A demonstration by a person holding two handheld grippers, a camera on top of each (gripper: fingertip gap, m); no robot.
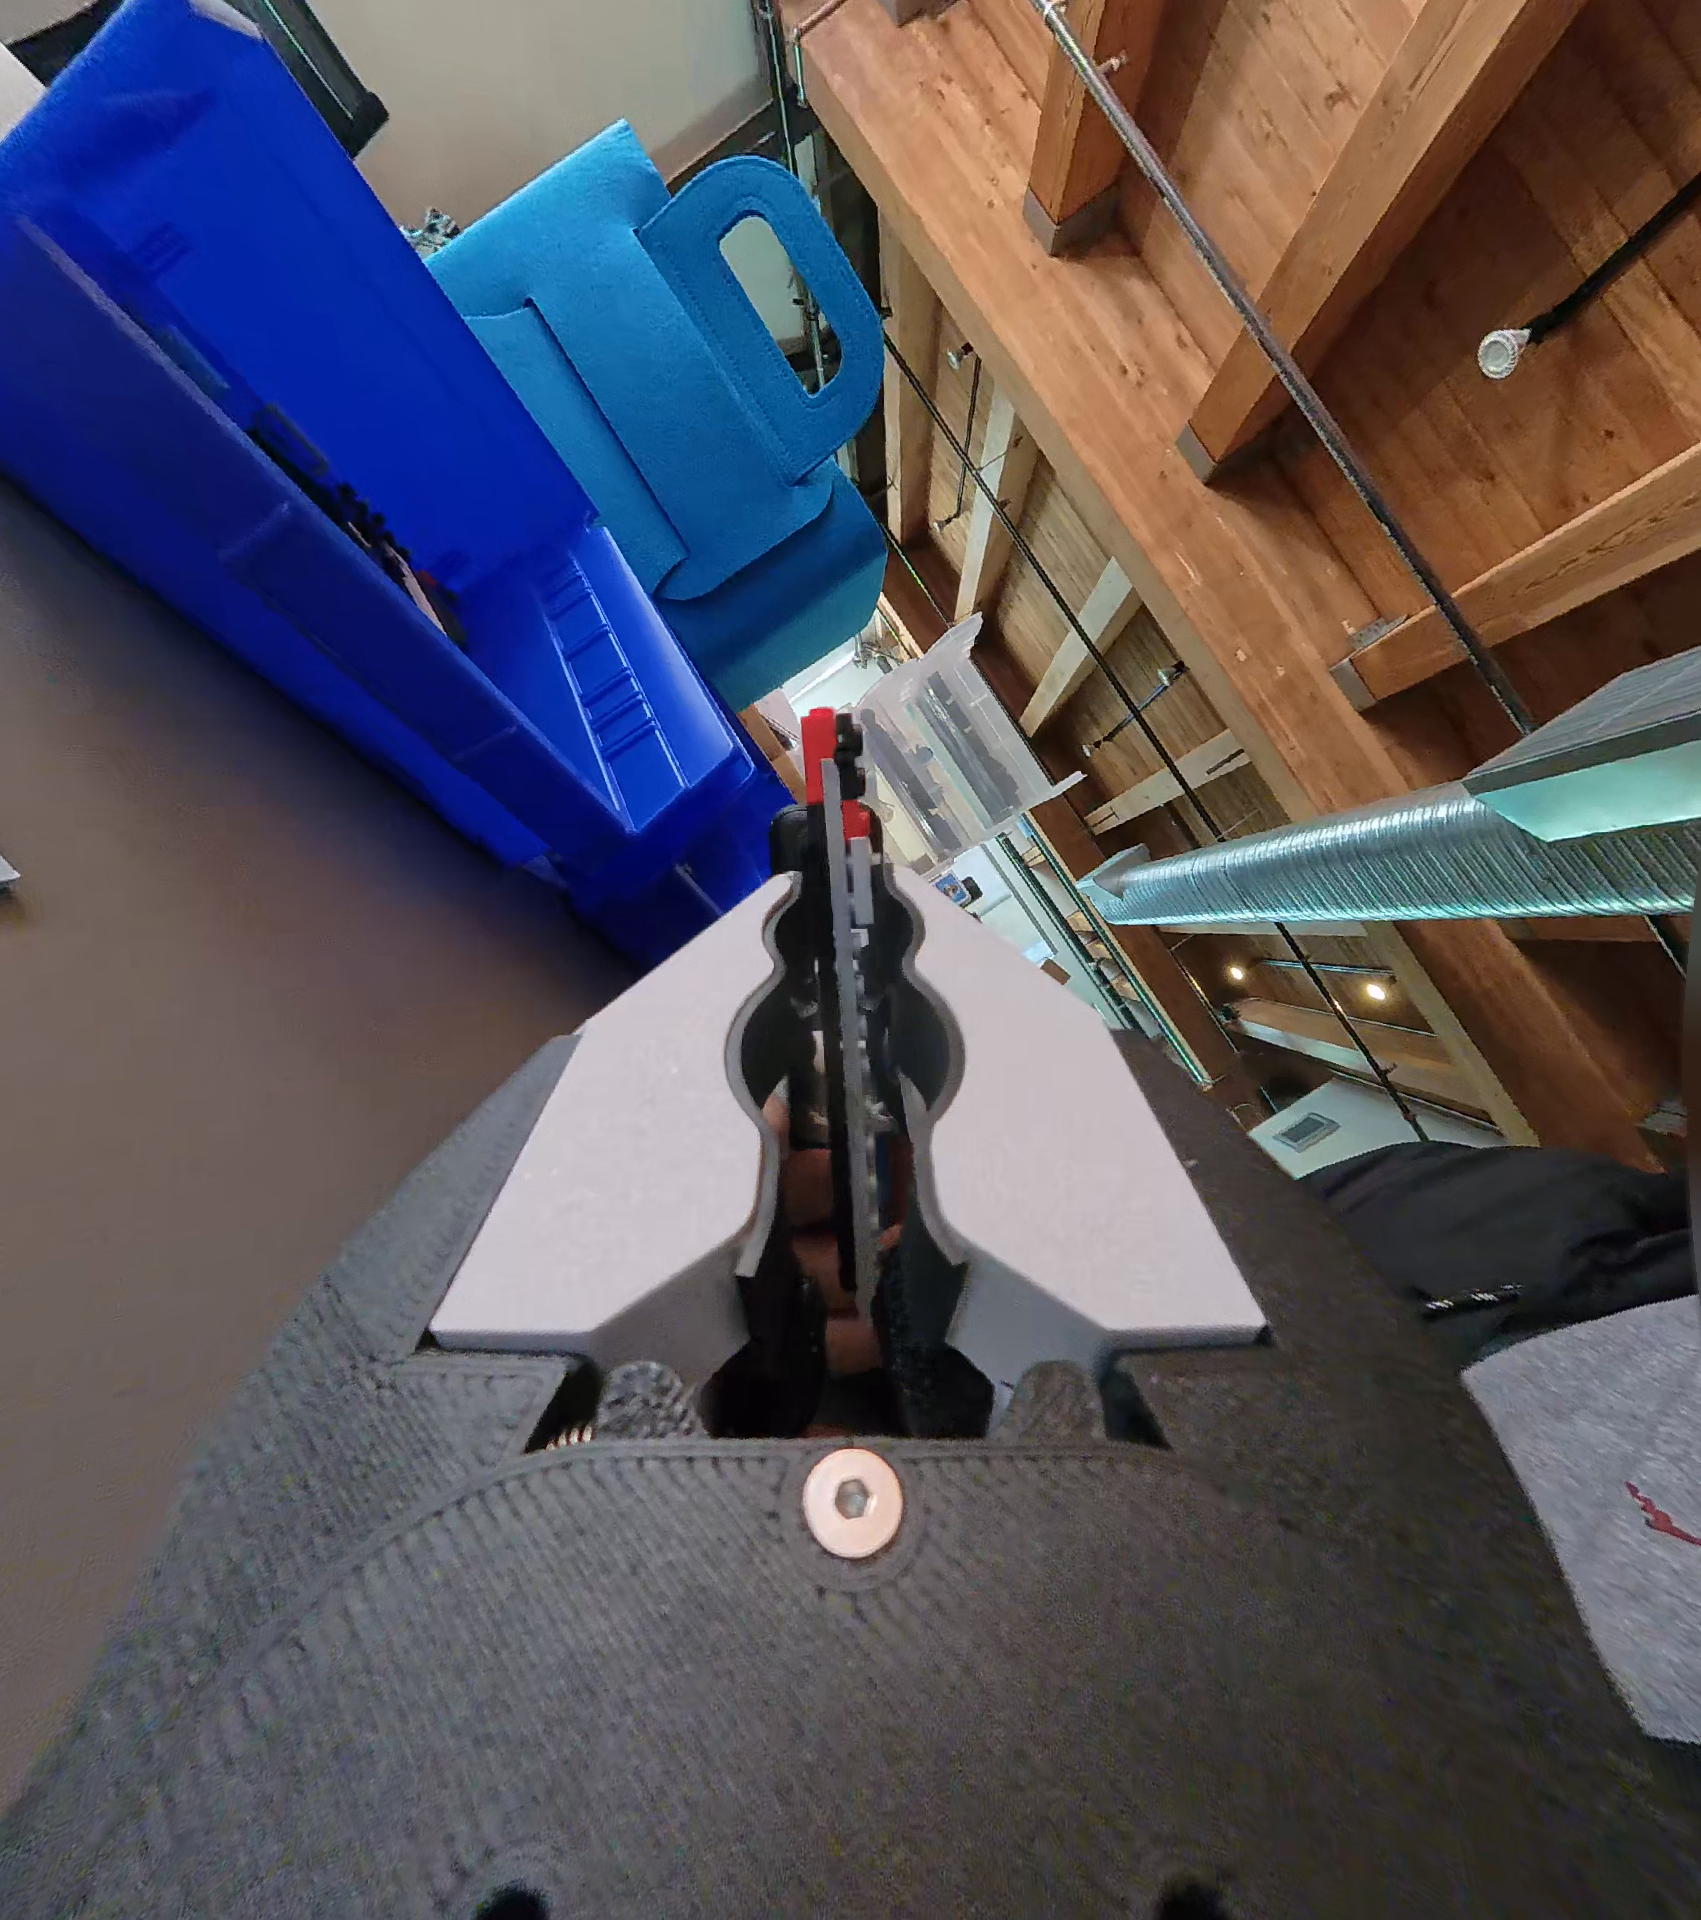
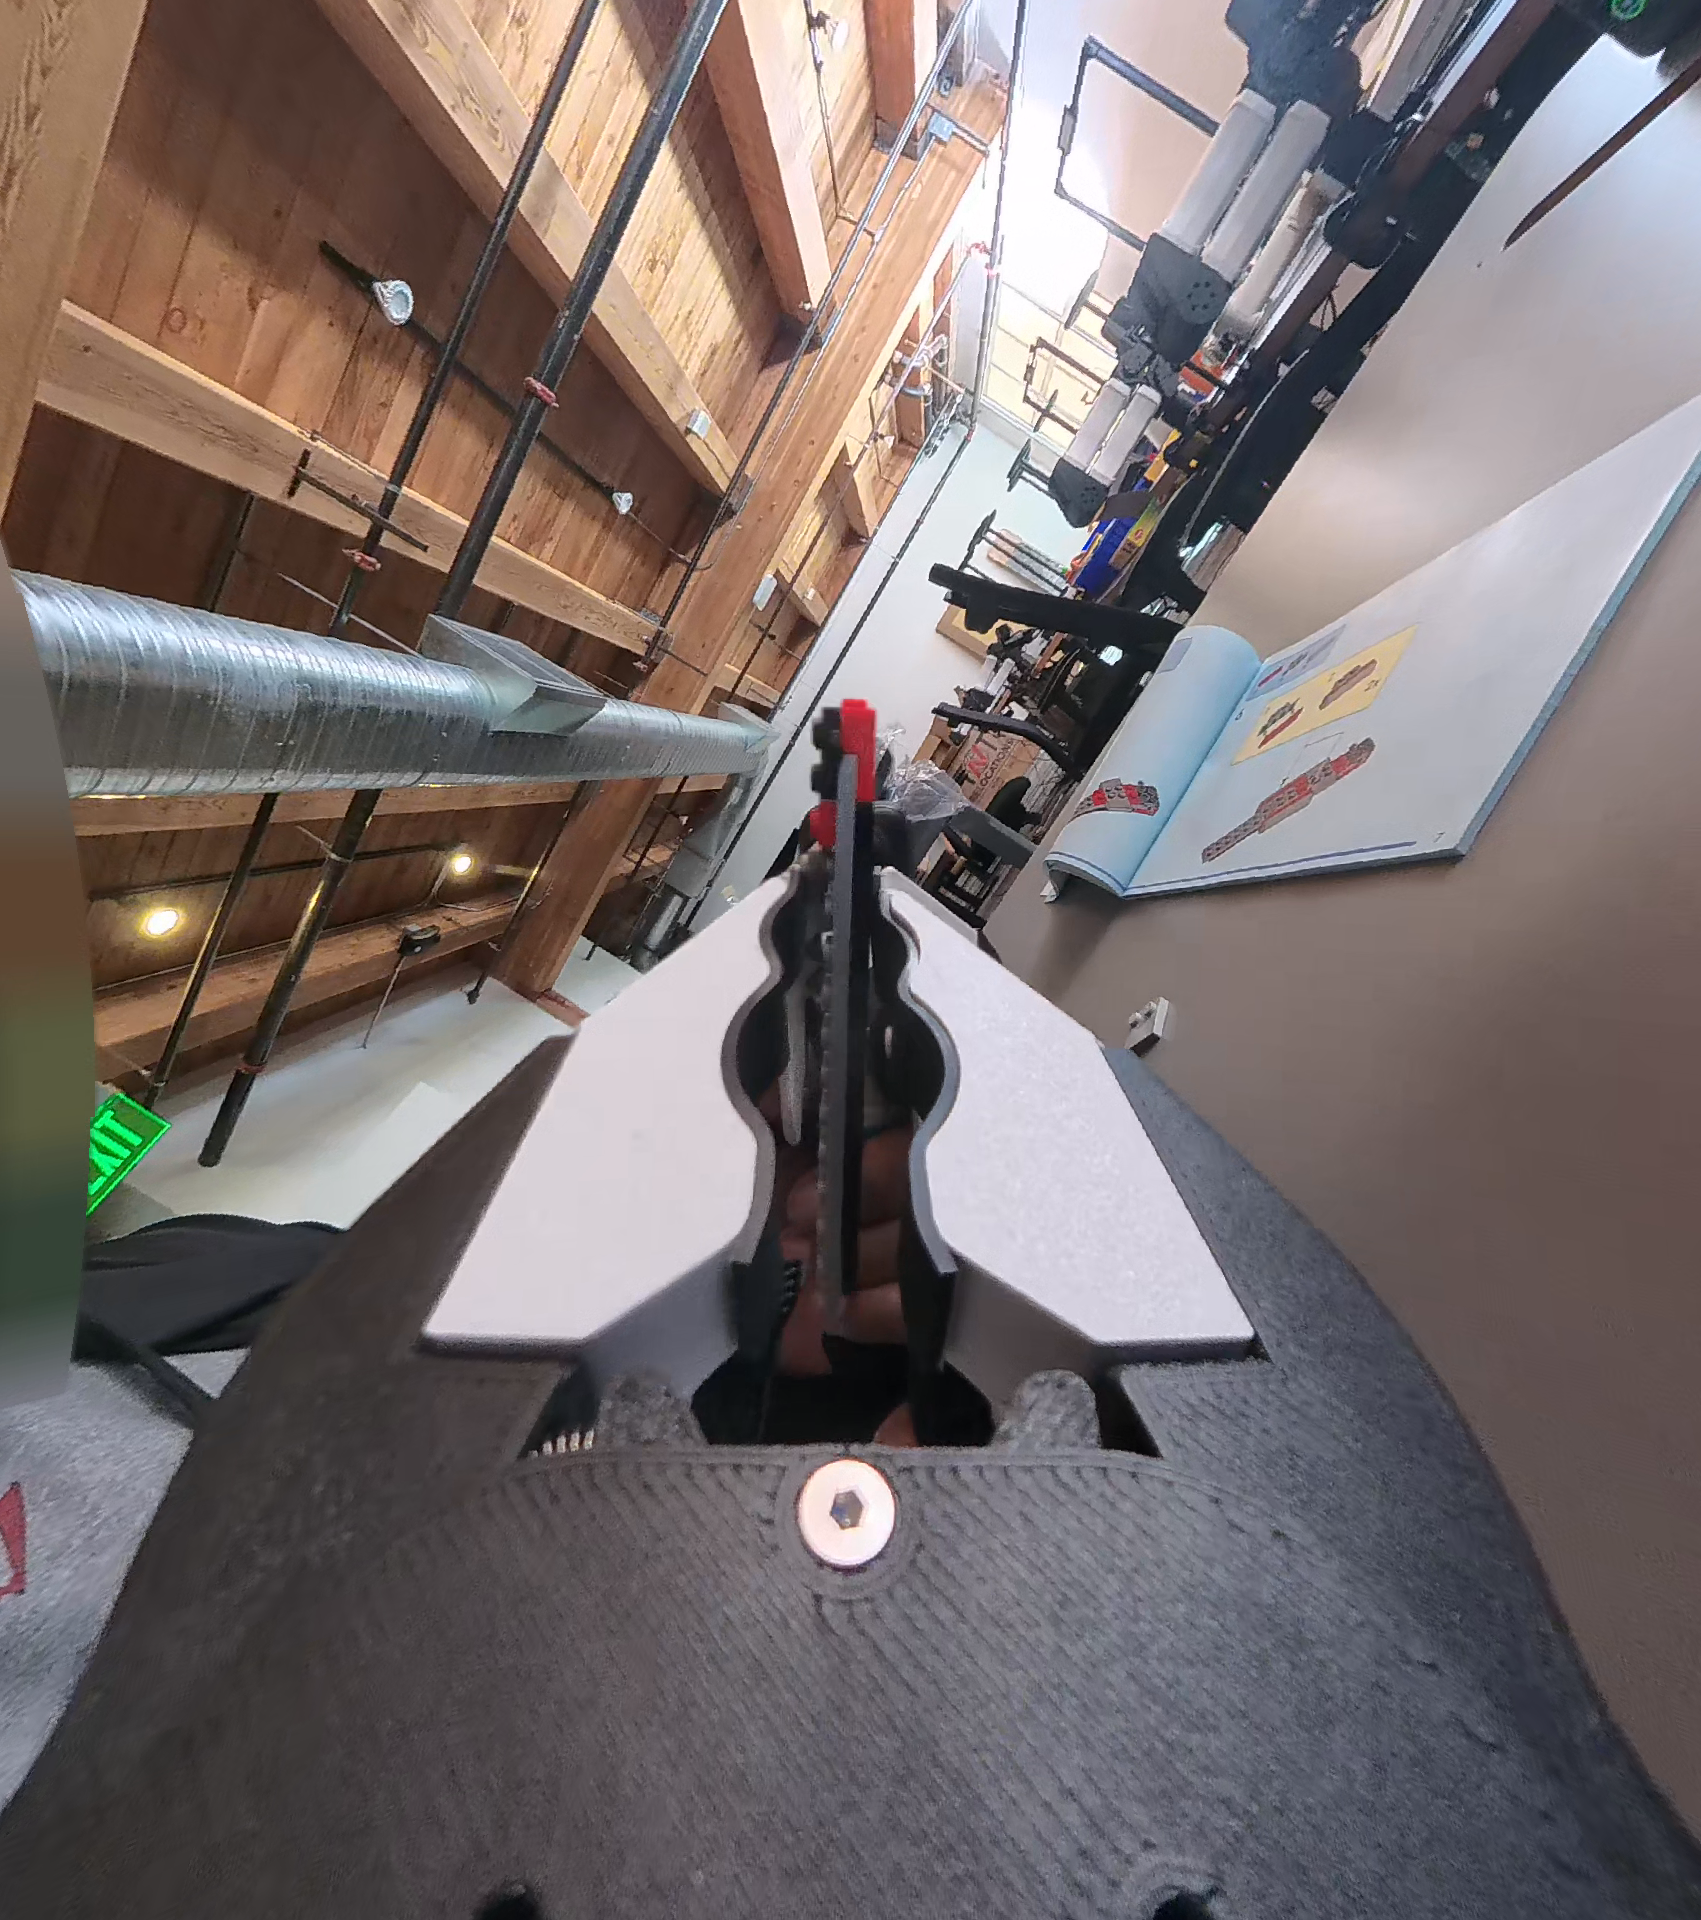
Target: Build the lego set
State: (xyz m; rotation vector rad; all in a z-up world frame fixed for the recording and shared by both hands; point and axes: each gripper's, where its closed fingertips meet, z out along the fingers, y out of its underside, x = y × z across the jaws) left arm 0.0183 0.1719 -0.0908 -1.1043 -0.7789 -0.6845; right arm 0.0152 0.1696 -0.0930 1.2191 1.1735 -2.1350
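Left wrist view looks along the left gripper (image 1: 841,904), its pale grey foam-faced fingers (image 1: 659,1122) pinching a thin grey, black and red lego assembly (image 1: 844,821) edge-on, raised off the dark brown table (image 1: 150,1039). Right wrist view shows the right gripper (image 2: 835,904) pinching what appears to be the same flat lego assembly, red bricks poking past the tips.

Risk, as I judge it: both grips sit on a slender plate, so twisting or squeezing unevenly could snap bricks off or flex it apart.

Blue plastic bins (image 1: 306,468) crowd the table's far side; an open instruction booklet (image 2: 1272,758) on a grey mat (image 2: 1573,582) lies well apart, with bare table nearer.
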